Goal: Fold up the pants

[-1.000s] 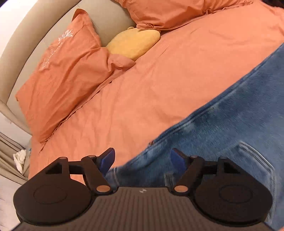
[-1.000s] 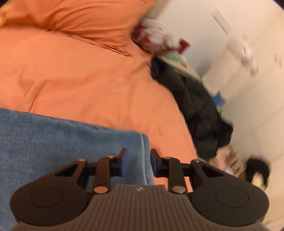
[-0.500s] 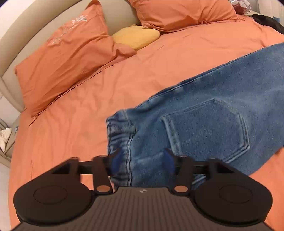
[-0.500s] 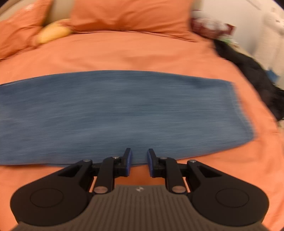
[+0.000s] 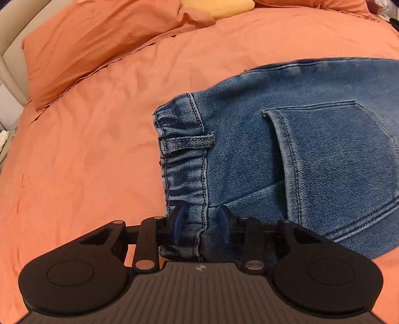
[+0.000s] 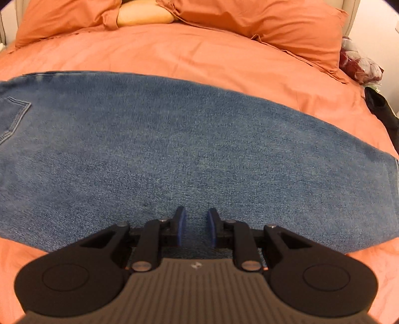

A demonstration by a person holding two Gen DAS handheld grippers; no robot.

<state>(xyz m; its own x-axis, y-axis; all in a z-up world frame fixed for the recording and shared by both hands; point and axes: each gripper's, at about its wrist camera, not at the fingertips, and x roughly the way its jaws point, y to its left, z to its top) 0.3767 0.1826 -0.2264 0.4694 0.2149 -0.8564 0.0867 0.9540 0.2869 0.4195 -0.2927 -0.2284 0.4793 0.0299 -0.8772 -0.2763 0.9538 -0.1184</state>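
Note:
Blue jeans (image 5: 311, 154) lie flat on the orange bedcover, back pocket (image 5: 331, 149) up. In the left wrist view their elastic waistband (image 5: 184, 159) runs toward me. My left gripper (image 5: 200, 224) is down on the waistband's near corner, its jaws closing, with denim bunched between the blue pads (image 5: 177, 223). In the right wrist view the jeans' leg (image 6: 199, 154) stretches across the bed, hem at the far right. My right gripper (image 6: 195, 228) hovers over the leg's near edge. Its jaws stand a narrow gap apart, with nothing pinched.
Orange pillows (image 5: 99, 37) and a yellow cushion (image 5: 219, 7) lie along the beige headboard (image 5: 10, 57). A second orange pillow (image 6: 274, 27) is at the back right. A red bag (image 6: 359, 62) and dark clothing (image 6: 384, 112) sit at the bed's right edge.
Both grippers swept over the jeans. The left came down on the waistband corner and narrowed its jaws around the denim. The right moved from the hem toward the middle of the leg.

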